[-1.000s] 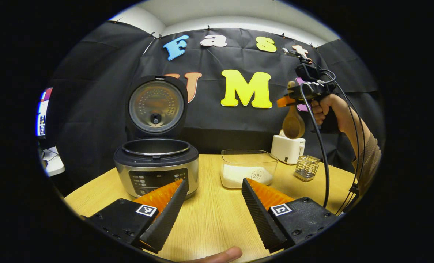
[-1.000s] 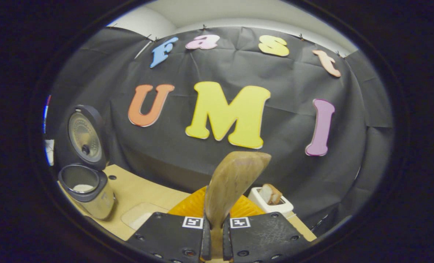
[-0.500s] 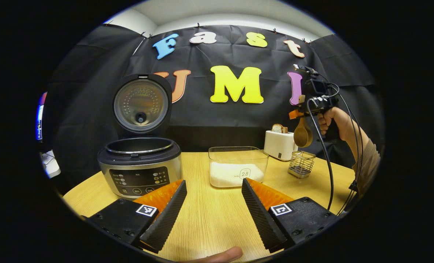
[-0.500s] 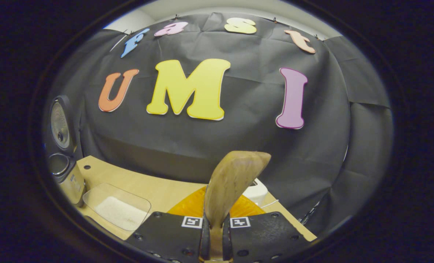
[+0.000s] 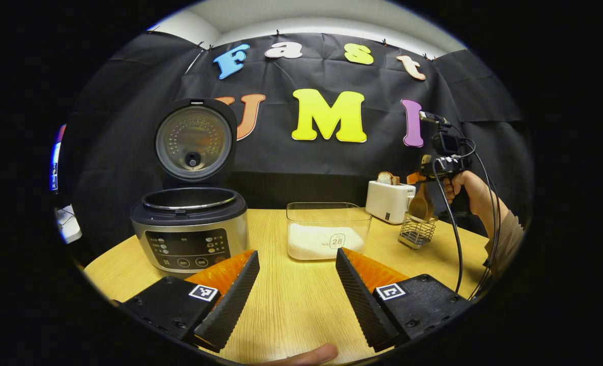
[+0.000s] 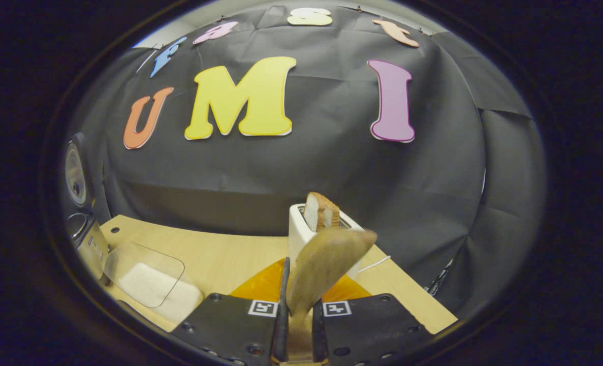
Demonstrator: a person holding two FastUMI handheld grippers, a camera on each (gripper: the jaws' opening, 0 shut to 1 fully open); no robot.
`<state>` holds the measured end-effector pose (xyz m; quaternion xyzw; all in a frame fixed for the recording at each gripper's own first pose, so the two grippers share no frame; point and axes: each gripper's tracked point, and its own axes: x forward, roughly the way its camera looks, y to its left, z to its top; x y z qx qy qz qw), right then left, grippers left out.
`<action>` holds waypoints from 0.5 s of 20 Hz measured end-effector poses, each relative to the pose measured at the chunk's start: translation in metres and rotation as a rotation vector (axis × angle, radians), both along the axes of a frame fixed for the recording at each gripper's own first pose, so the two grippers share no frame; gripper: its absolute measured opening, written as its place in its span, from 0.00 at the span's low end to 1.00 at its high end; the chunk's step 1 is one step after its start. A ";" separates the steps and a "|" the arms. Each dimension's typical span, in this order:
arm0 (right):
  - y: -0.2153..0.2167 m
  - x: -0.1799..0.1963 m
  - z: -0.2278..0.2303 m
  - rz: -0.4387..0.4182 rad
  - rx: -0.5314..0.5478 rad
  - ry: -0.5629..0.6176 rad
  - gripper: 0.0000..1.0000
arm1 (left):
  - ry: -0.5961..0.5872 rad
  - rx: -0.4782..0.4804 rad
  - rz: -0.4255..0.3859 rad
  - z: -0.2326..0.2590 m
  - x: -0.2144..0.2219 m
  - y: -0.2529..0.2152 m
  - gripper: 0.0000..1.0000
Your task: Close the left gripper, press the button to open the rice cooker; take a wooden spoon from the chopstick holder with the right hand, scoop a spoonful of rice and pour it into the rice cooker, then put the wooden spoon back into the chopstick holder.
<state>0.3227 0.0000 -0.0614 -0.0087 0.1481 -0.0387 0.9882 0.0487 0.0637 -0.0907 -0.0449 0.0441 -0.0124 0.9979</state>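
My right gripper [image 6: 296, 325] is pinching the wooden spoon [image 6: 326, 264] by its handle, bowl end sticking forward past the fingertips in the right gripper view. In the left gripper view the spoon [image 5: 420, 206] hangs bowl-down, long axis near vertical, right over the wire chopstick holder [image 5: 417, 231]; I can't tell if the tip is inside the rim yet. So the holder lies straight below my right gripper, and the drop looks like a short downward move along the spoon's axis. The toaster [image 6: 311, 231] with a bread slice stands just ahead of my right gripper and close beside the holder, the main thing to bump. My left gripper [image 5: 296, 284] is spread wide, holding nothing, low over the table [image 5: 291, 310]. Ahead of it to the left is the rice cooker [image 5: 189, 229] with its lid up; straight ahead is the clear rice box [image 5: 326, 231]. The right hand is clearly nearer the holder.
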 end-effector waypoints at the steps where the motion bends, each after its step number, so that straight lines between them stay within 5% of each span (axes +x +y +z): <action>1: 0.001 0.000 -0.005 0.004 0.024 0.016 0.21 | 0.002 0.001 0.001 0.000 0.000 0.000 0.97; 2: 0.001 0.001 -0.012 0.007 0.044 0.040 0.29 | 0.001 0.002 0.001 0.000 0.000 0.000 0.97; 7: -0.016 0.001 -0.008 -0.045 0.020 0.023 0.34 | 0.004 0.011 0.012 0.000 0.002 0.003 0.97; 10: -0.031 0.001 -0.007 -0.098 -0.007 0.039 0.52 | 0.007 -0.003 0.015 0.000 0.002 0.004 0.96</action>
